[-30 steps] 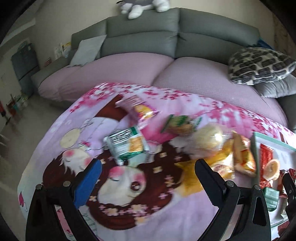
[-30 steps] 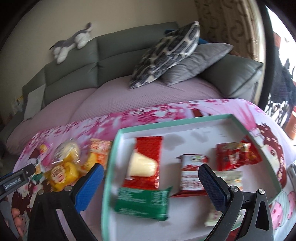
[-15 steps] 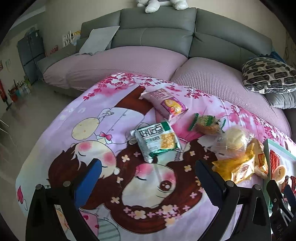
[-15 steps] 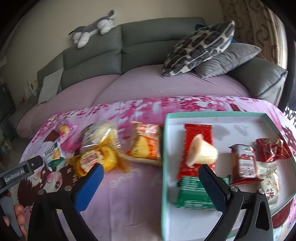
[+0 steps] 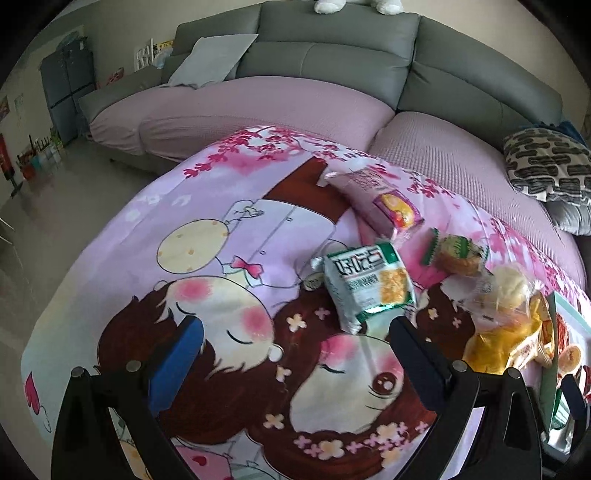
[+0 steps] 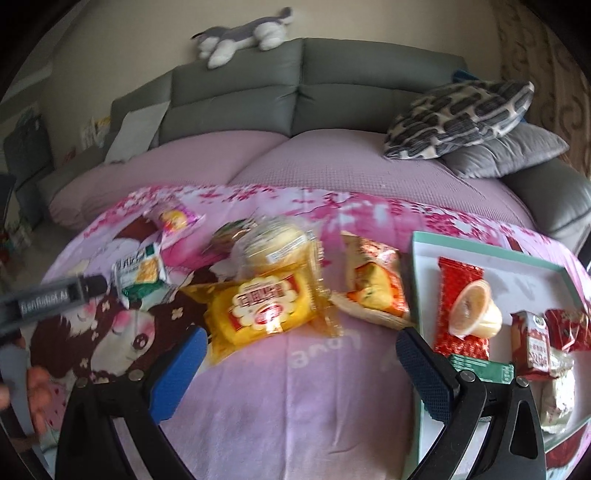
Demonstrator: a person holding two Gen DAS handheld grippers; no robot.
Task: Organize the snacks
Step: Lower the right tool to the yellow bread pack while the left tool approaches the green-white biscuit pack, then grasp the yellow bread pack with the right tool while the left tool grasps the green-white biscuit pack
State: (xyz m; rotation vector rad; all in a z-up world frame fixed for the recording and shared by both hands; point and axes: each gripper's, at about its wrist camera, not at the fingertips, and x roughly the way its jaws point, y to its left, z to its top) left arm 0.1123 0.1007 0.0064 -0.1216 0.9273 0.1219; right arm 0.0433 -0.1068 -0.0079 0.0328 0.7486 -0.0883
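Note:
Loose snacks lie on a pink cartoon blanket [image 5: 207, 266]: a green-white packet [image 5: 369, 284], a purple packet [image 5: 380, 199], a green-wrapped cake [image 5: 458, 253], a clear-bagged bun [image 5: 508, 288], a yellow packet [image 6: 264, 308] and an orange packet [image 6: 375, 286]. A teal-rimmed white tray [image 6: 415, 266] holds red packets and a jelly cup [image 6: 476, 308]. My left gripper [image 5: 295, 354] is open and empty, just short of the green-white packet. My right gripper [image 6: 299, 354] is open and empty, above the blanket near the yellow packet and left of the tray.
A grey sofa with pink seat covers [image 6: 332, 158] runs behind the blanket, with patterned and grey pillows [image 6: 461, 118] at the right and a plush toy [image 6: 240, 33] on its back. Bare floor [image 5: 55, 192] lies to the left.
My left gripper has swung left and closer to the green-white packet. My right gripper has moved left off the tray toward the loose snacks. Both stay open.

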